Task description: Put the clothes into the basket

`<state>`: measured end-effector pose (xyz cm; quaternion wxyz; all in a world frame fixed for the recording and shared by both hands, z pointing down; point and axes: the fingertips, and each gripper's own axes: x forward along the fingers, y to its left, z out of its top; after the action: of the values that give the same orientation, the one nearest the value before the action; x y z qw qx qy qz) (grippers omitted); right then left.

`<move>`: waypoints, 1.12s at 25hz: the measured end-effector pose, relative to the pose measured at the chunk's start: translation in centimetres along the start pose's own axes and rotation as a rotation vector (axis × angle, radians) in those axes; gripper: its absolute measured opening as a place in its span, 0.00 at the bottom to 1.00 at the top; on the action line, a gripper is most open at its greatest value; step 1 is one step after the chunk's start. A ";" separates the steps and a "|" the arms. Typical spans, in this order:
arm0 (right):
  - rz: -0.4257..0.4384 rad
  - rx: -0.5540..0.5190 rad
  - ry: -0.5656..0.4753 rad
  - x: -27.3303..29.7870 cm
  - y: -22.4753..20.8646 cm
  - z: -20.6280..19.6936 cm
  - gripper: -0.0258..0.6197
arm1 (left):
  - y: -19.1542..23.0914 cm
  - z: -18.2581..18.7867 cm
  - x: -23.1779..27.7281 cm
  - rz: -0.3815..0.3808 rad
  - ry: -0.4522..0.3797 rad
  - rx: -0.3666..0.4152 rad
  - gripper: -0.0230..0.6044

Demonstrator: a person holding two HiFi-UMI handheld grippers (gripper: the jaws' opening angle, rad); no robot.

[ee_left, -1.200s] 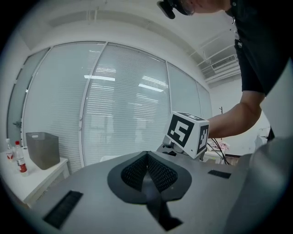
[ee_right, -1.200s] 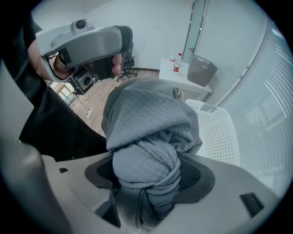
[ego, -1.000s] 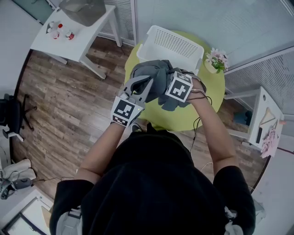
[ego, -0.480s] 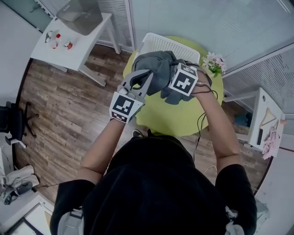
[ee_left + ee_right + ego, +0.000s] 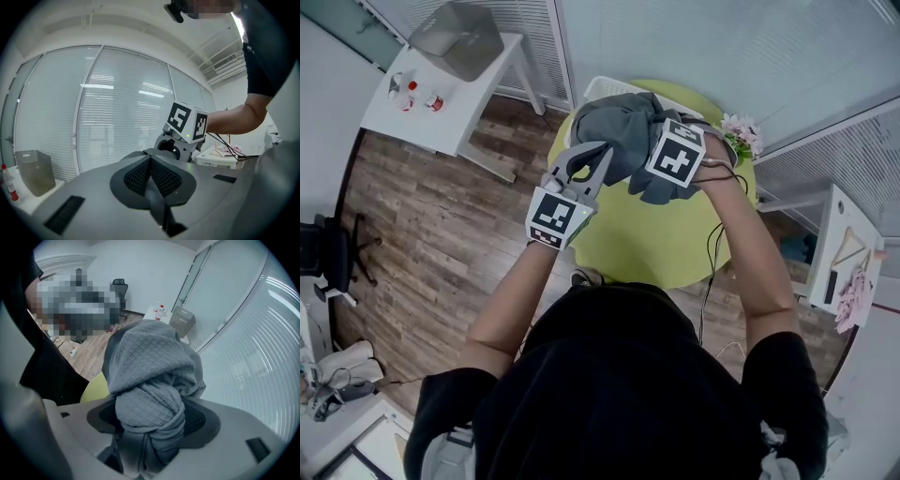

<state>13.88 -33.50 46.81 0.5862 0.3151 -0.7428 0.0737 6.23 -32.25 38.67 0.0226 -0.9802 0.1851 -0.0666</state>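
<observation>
Right tool (image 5: 151, 425) clamped on bunched grey garment (image 5: 150, 362) (white basket (image 5: 598, 89) beneath tool); left tool (image 5: 151, 165) closed, empty.

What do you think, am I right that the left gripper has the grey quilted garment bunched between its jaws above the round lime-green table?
Not quite. It is the right gripper that has the grey quilted garment bunched between its jaws, as the right gripper view shows. The left gripper has its jaws together with nothing between them. The rest holds: the garment is above the round lime-green table.
</observation>
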 end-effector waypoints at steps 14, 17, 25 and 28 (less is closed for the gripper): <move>-0.006 -0.042 -0.021 6.1 -5.3 -1.2 0.60 | 3.5 -3.8 5.3 0.059 0.037 -0.040 0.05; 0.013 -0.061 -0.014 8.1 -5.6 -1.4 0.60 | 4.4 -5.2 5.9 0.077 0.049 -0.052 0.05; 0.083 -0.084 0.000 14.1 -5.7 -2.5 0.60 | 5.9 -8.2 7.3 0.117 0.097 -0.060 0.05; 0.104 -0.081 0.001 16.0 -5.6 -2.7 0.60 | 6.0 -9.0 7.6 0.126 0.109 -0.066 0.05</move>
<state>17.36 -42.76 60.83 0.5940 0.2523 -0.7603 0.0741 9.81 -40.83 48.08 -0.0158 -0.9617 0.2494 -0.1124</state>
